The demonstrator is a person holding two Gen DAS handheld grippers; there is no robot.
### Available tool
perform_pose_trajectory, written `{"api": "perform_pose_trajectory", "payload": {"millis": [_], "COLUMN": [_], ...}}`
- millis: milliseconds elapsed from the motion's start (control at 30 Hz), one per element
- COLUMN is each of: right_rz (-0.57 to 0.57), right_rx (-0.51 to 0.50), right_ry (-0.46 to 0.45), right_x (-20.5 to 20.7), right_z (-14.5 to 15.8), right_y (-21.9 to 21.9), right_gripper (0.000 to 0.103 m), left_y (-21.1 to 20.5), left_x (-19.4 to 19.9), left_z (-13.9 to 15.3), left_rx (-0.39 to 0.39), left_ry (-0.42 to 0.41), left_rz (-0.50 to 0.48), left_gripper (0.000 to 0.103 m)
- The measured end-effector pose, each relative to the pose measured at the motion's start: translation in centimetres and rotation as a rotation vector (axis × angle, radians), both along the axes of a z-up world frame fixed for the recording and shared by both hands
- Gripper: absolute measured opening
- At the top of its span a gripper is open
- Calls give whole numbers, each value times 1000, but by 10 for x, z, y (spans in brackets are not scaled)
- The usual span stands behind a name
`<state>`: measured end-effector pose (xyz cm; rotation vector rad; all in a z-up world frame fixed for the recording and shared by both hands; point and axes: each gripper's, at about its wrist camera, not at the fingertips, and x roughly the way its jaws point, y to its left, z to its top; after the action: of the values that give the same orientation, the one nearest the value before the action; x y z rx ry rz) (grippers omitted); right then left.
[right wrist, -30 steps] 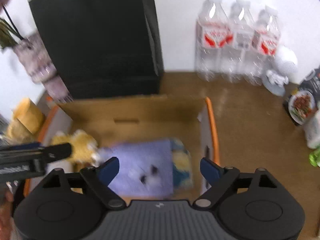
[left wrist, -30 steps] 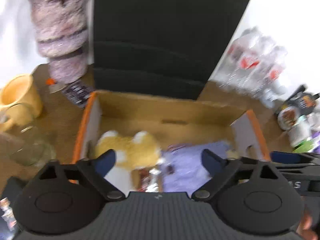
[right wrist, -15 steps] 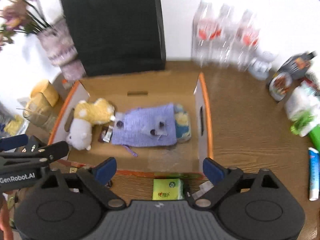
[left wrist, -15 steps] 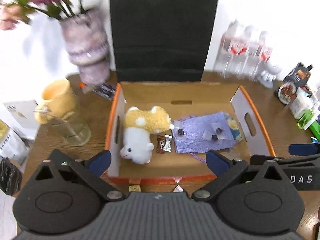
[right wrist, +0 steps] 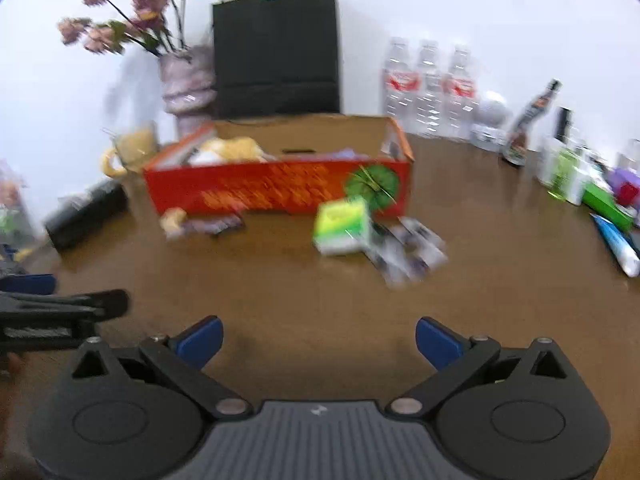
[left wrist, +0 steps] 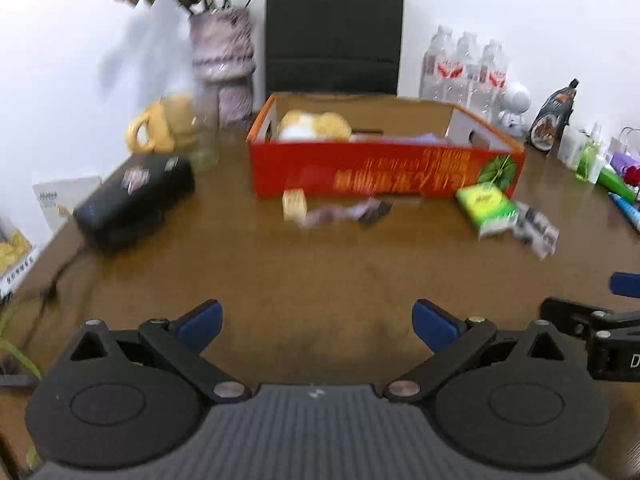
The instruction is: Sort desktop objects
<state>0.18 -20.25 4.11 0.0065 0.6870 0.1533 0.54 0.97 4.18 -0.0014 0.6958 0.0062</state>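
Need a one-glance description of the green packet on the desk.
Find the red cardboard box mid-table. At its front right corner, by the green leaf print, lies the green packet, flat on the wood. It is the only bright lime, block-shaped item; the wrappers beside it are pale and crinkled.

red box (left wrist: 384,174) ahead of gripper, plush toy (left wrist: 314,126) inside | green tissue pack (left wrist: 486,205) ahead-right, flat | yellow packet (left wrist: 294,203), wrappers (left wrist: 346,214) ahead-centre

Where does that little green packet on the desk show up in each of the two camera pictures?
Left wrist view: the green packet lies right of centre, at the red box's right front corner.
Right wrist view: the green packet sits near the middle, just in front of the box's green emblem.
Shared landmark: the red box.
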Motion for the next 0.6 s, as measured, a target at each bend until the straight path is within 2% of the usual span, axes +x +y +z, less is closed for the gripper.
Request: {"api": "perform_pose_trajectory", "payload": {"millis": [133,300,600], "right_rz": [13,41,47], "right_rx": [32,-45,-43], "right_ry": [23,13,30], "right_x": [-4,-4,-2], "right_z": [-15,-26,-38], "right_y": [-2,12,16], "right_gripper": [103,103,103], "left_y": [-3,-7,-8], "left_x": [-7,-7,-6], "left_z": [-15,-26,-35], "left_rx": [14,32,37], "left_ry": [20,39,27], "left_rz": [-31,-54,-51], "left_gripper": [103,103,103]}}
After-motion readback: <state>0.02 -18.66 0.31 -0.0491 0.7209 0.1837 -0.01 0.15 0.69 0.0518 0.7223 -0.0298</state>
